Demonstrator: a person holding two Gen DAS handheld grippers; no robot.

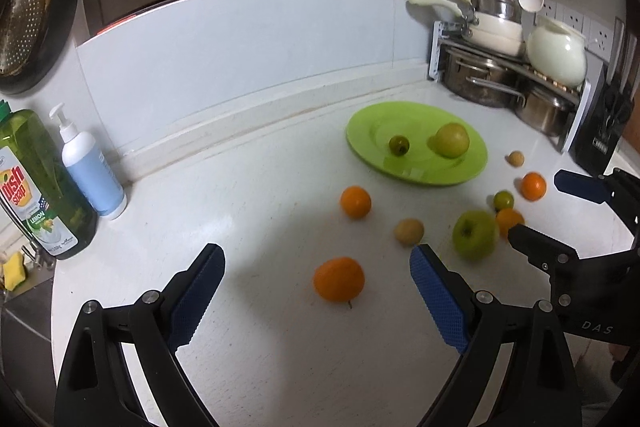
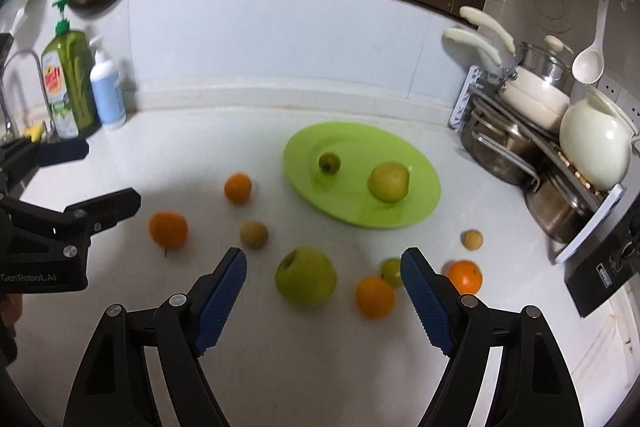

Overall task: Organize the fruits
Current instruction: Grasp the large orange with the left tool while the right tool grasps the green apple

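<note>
Left wrist view: left gripper [image 1: 317, 267] released around round orange [image 1: 339, 279], right gripper [image 2: 323, 269] also spread over green apple [image 2: 305, 281], lime-green round plate [image 2: 420, 211] at 12 o'clock on white countertop [image 1: 248, 195].

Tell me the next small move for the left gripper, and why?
Probably ease the open left gripper forward and down around the nearest orange: it lies loose on the counter between the fingers' line, while the green plate holds only two fruits.
</note>
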